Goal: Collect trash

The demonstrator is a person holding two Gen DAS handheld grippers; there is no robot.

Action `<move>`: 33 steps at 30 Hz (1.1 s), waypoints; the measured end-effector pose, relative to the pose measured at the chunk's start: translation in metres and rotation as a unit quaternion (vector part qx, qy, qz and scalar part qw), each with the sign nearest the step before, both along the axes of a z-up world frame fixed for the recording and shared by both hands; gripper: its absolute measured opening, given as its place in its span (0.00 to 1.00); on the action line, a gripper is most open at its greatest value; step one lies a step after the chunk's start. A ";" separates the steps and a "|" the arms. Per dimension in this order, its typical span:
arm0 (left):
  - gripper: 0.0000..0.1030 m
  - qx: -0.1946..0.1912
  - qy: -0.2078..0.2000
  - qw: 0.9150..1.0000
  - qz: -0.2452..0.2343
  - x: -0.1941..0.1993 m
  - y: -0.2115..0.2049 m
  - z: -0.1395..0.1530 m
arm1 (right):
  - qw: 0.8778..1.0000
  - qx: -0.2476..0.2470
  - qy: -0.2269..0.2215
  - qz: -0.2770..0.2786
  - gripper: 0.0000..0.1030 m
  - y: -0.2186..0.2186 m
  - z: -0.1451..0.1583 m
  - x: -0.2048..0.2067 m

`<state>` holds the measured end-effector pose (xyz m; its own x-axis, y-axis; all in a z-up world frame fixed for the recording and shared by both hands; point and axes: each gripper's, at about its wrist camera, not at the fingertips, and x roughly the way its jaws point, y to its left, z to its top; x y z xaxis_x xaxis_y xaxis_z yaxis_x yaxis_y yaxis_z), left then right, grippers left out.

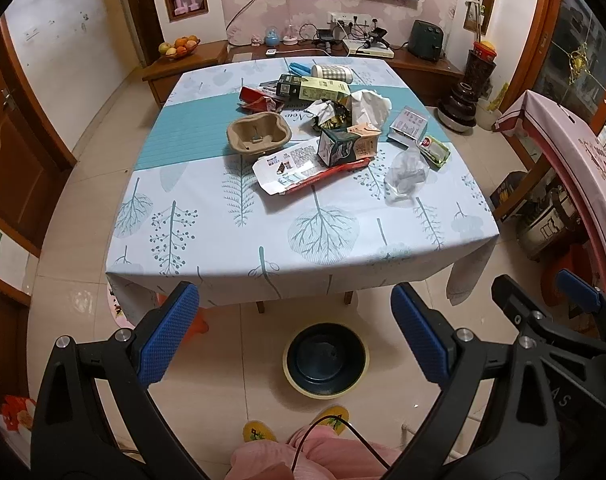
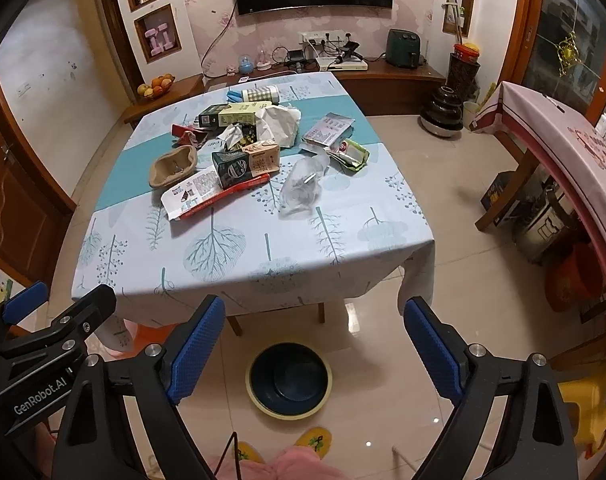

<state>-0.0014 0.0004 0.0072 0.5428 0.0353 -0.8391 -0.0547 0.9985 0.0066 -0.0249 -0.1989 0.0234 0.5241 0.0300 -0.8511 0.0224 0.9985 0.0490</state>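
A pile of trash lies mid-table on the tree-print tablecloth (image 1: 207, 220): a brown pulp cup tray (image 1: 259, 134), a green milk carton (image 1: 343, 146), a flattened white and red box (image 1: 299, 170), a crumpled clear bag (image 1: 407, 174), a green wrapper (image 1: 435, 148) and white paper (image 1: 369, 106). The same carton (image 2: 247, 164) and clear bag (image 2: 303, 188) show in the right wrist view. On the floor before the table stands a dark blue bin (image 1: 289, 376) (image 2: 251, 394) with a yellowish rim. My left gripper (image 1: 295, 324) and right gripper (image 2: 315, 338) hang open above the bin, both holding nothing.
The person's yellow slippers (image 1: 257, 432) and pink trouser legs stand just behind the bin, with a black cable (image 1: 343, 426) hanging there. A second table with a pink cloth (image 1: 575, 148) is on the right. A low cabinet (image 1: 191, 60) and a dark vase (image 1: 463, 104) stand beyond.
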 end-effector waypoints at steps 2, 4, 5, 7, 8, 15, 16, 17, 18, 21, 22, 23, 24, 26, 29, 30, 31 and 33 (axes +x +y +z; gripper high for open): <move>0.93 0.000 -0.001 1.000 0.002 0.000 0.001 -0.001 | 1.000 0.000 -0.002 0.002 0.89 0.000 0.000 0.001; 0.93 0.001 0.000 1.000 0.004 0.000 -0.001 0.001 | 1.000 0.000 -0.004 0.004 0.89 0.000 0.000 0.002; 0.93 0.001 0.001 1.000 0.005 0.000 -0.001 0.000 | 1.000 0.000 -0.004 0.004 0.89 0.000 0.000 0.002; 0.93 0.000 0.003 1.000 0.006 0.000 0.000 -0.001 | 1.000 0.001 -0.004 0.004 0.89 0.000 -0.001 0.003; 0.93 -0.001 0.004 1.000 0.007 0.000 0.000 -0.002 | 1.000 0.001 -0.003 0.004 0.89 0.000 0.000 0.003; 0.93 -0.002 0.002 1.000 0.012 0.001 0.001 -0.003 | 1.000 0.001 -0.005 0.004 0.89 0.002 -0.001 0.004; 0.93 -0.003 0.003 1.000 0.014 0.001 0.001 -0.004 | 1.000 0.002 -0.004 0.006 0.89 0.003 -0.002 0.005; 0.93 -0.003 0.003 1.000 0.015 0.001 0.002 -0.005 | 1.000 0.001 -0.004 0.007 0.89 0.005 -0.002 0.007; 0.93 -0.004 0.003 1.000 0.016 0.001 0.002 -0.006 | 1.000 0.002 -0.004 0.008 0.89 0.006 -0.003 0.008; 0.93 -0.004 0.004 1.000 0.018 0.002 0.002 -0.007 | 1.000 0.002 -0.005 0.009 0.89 0.007 -0.004 0.010; 0.93 -0.004 0.004 1.000 0.017 0.002 0.001 -0.006 | 1.000 0.002 -0.004 0.009 0.89 0.007 -0.003 0.009; 0.93 -0.004 0.004 1.000 0.018 0.002 0.001 -0.007 | 1.000 0.002 -0.004 0.009 0.89 0.007 -0.003 0.009; 0.93 -0.004 0.005 1.000 0.020 0.002 0.002 -0.008 | 1.000 0.002 -0.004 0.010 0.89 0.008 -0.004 0.010; 0.93 -0.003 0.005 1.000 0.023 0.002 0.002 -0.008 | 1.000 0.001 -0.003 0.013 0.89 0.012 -0.005 0.013; 0.93 -0.003 0.006 1.000 0.025 0.004 0.003 -0.009 | 1.000 0.002 -0.004 0.017 0.88 0.014 -0.005 0.015; 0.93 -0.003 0.006 1.000 0.025 0.003 0.003 -0.008 | 1.000 0.003 -0.004 0.017 0.87 0.014 -0.005 0.015; 0.93 -0.002 0.007 1.000 0.025 0.004 0.003 -0.009 | 1.000 0.005 -0.003 0.019 0.87 0.013 -0.007 0.016; 0.93 -0.003 0.007 1.000 0.024 0.004 0.004 -0.009 | 1.000 0.008 -0.001 0.023 0.85 0.011 -0.008 0.018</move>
